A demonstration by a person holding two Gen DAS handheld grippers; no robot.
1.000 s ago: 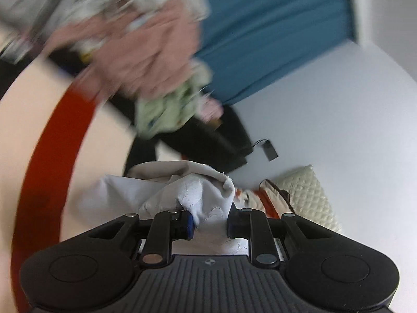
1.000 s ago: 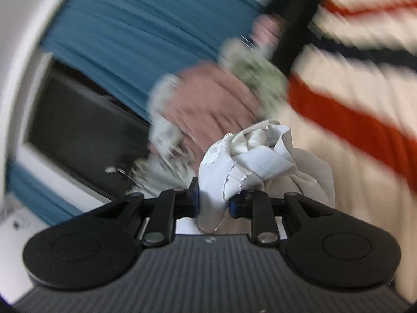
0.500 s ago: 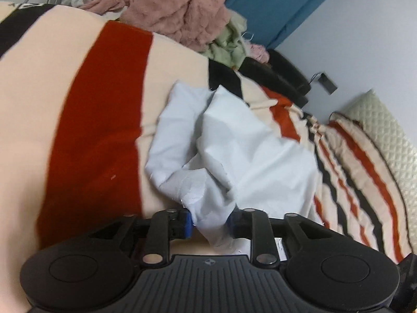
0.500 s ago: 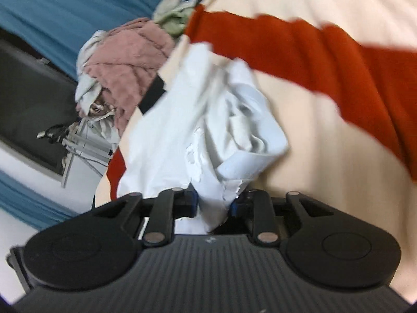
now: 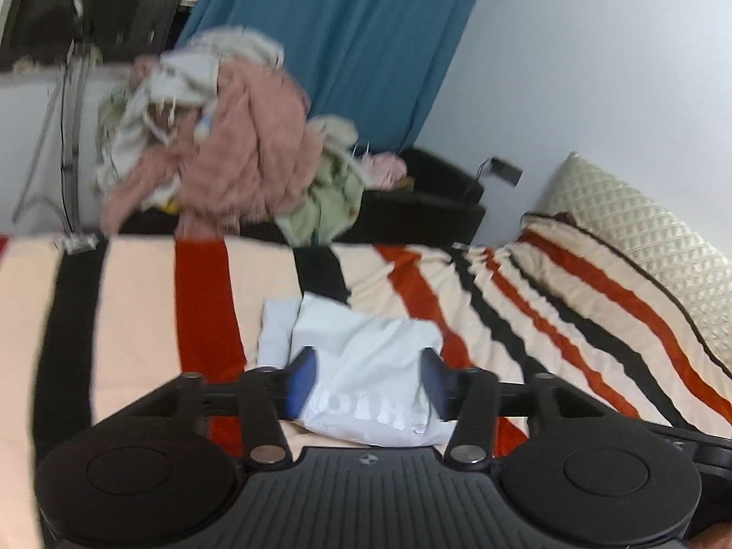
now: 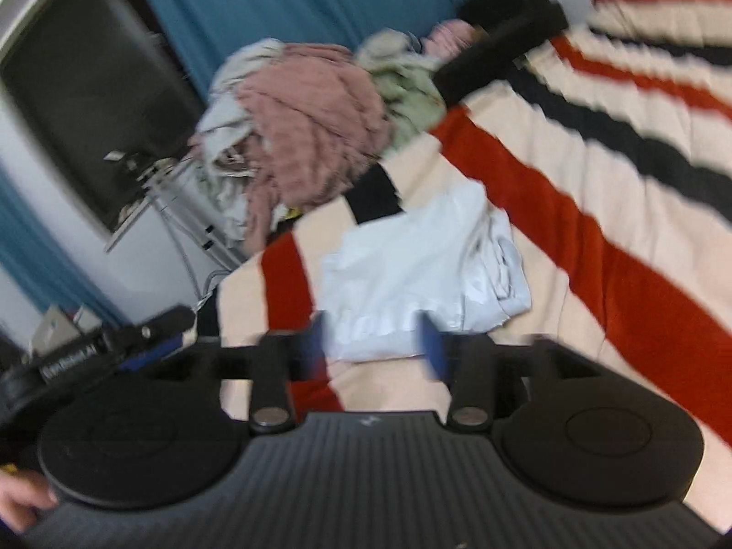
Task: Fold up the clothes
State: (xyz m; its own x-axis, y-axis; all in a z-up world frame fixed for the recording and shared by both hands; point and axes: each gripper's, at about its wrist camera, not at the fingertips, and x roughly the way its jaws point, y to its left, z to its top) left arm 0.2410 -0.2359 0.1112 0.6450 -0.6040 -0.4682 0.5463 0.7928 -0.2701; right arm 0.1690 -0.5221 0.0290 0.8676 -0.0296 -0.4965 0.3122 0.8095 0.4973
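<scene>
White shirt (image 5: 366, 366) lies bunched on the striped blanket (image 5: 137, 320), printed side up, lettering near the front edge. Left gripper (image 5: 366, 382) w/ jaws opening, blue pads either side of the shirt, not pinching it. Right gripper (image 6: 375, 343) also opening, pads apart over the shirt's (image 6: 411, 265) near edge, nothing clamped; view is blurred. Pile of clothes (image 5: 219, 146), pink & green, sits at the far edge of the blanket, well apart from the shirt. Cream pillow (image 5: 640, 228) at right, blue curtain (image 5: 343, 45) behind.
</scene>
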